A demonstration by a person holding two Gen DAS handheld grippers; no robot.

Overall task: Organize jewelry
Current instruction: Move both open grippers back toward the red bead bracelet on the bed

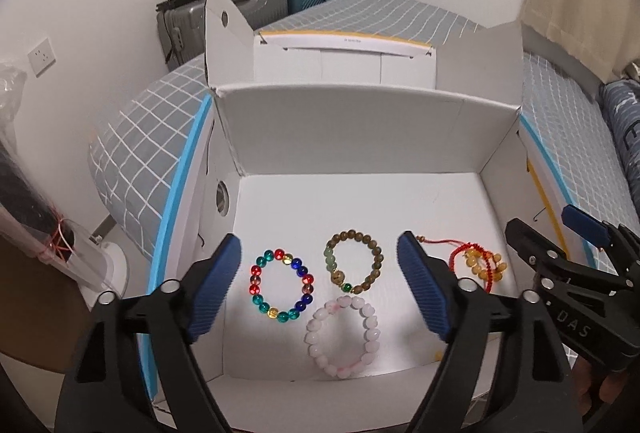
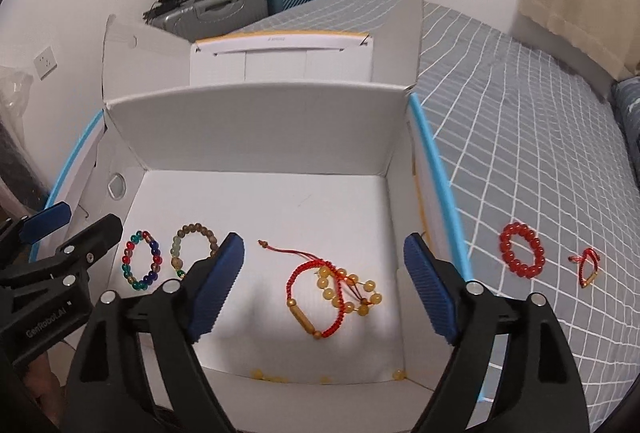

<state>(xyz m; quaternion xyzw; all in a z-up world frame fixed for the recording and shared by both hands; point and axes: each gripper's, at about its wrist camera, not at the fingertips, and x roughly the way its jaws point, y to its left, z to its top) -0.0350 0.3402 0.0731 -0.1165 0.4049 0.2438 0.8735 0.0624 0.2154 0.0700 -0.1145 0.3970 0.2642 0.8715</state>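
Grey bedding with a white grid covers the bed [image 2: 520,105] that carries an open white cardboard box [image 2: 256,121], its flaps standing up, with suitcases [image 2: 224,3] stacked against the far wall.

Inside the box, jewelry lies spread on the floor. At the left sits a multicoloured glass-bead bracelet [image 1: 280,285], just beside it a brown-and-green bead bracelet [image 1: 354,260], and in front of that a pale pink bead bracelet [image 1: 343,337], touching or nearly touching it. Toward the right side of the box lie a red cord bracelet with a gold tube bead [image 2: 310,299] and a yellow bead bracelet [image 2: 352,293], tangled or overlapping.

The left hand-held gripper [image 1: 320,291] hovers over the left group with its blue pads spread wide and nothing between them. The right hand-held gripper [image 2: 324,291] hangs over the red-and-yellow pair, also spread wide and holding nothing.

Five pieces are thus in the box. Two remain outside on the bedding to the right of it: a red bead bracelet [image 2: 522,256] and, near it, a small red cord bracelet [image 2: 588,267]. A few yellow beads [image 2: 264,375] appear along the box's near edge; whether they are loose or reflected cannot be told. Judging from this, the task is well along, with the two outside pieces left, closest to the right hand-held gripper.
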